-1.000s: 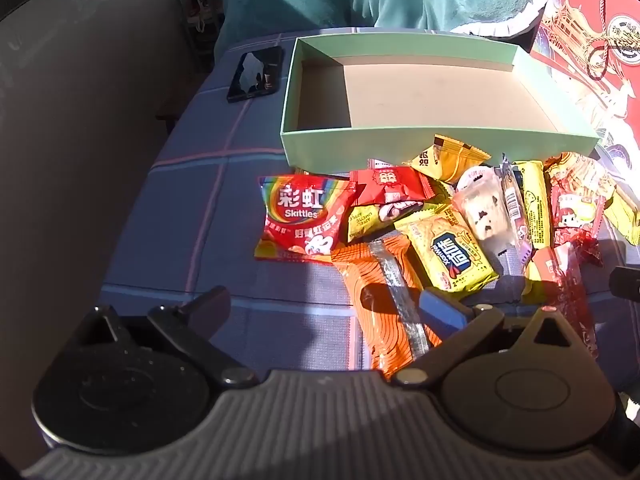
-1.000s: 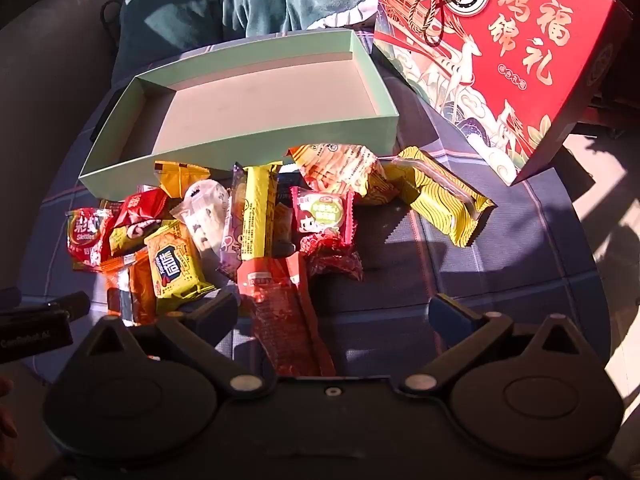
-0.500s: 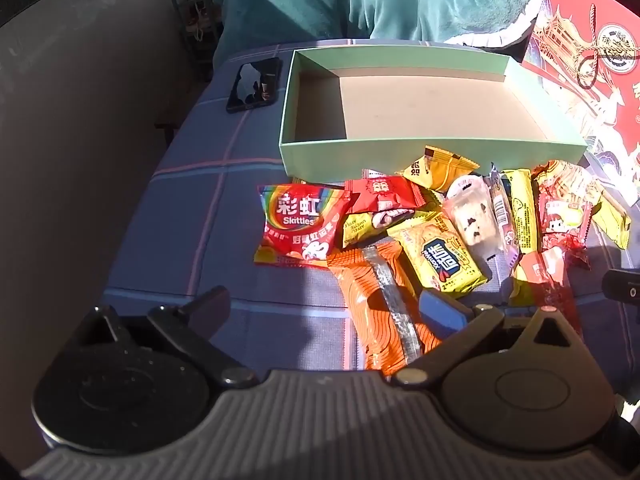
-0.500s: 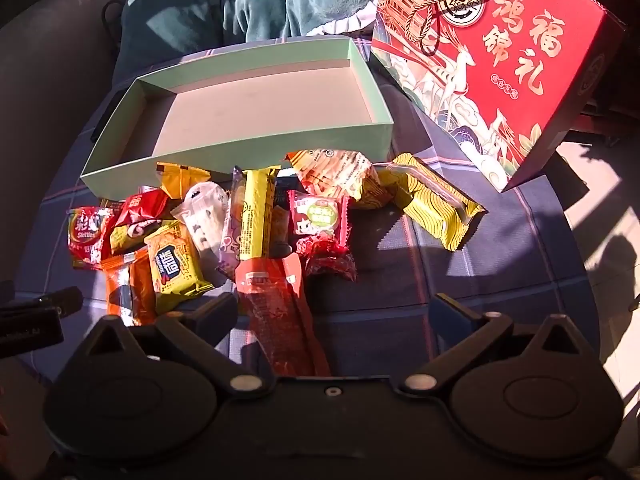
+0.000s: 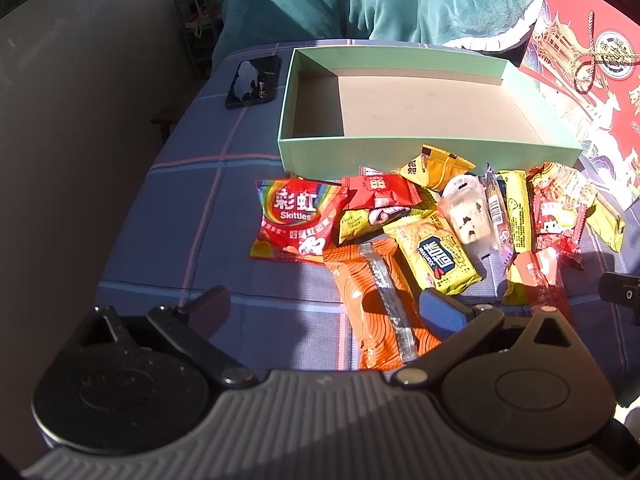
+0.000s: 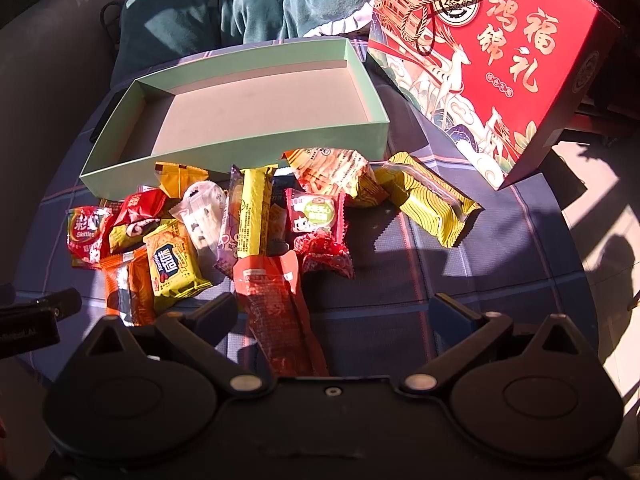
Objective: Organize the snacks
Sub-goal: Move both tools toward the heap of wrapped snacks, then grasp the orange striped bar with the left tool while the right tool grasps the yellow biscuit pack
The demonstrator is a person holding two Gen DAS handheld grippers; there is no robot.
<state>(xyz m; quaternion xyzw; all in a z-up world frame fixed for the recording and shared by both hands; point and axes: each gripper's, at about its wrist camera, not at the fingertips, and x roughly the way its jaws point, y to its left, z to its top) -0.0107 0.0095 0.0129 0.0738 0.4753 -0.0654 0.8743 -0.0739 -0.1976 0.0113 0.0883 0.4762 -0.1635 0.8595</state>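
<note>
Snacks (image 5: 432, 236) loose beside empty box (image 5: 400, 148); my fingers (image 5: 208, 308) spread, nothing held. Next: grasp one.

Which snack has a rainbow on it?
The red Skittles bag, lying at the left end of the snack pile. It alone shows rainbow stripes; its neighbours, like the orange packet beside it, have none.

1 green tray (image 6: 224, 152), 1 red gift box (image 6: 516, 52), 1 phone (image 5: 253, 82), approx. 14 snack pkts (image 6: 172, 258).

Glossy crinkled plastic Skittles packet (image 5: 296, 220), matt cardboard green box (image 5: 416, 152), woven checked tablecloth (image 5: 192, 208), shiny glass phone (image 5: 254, 82).
</note>
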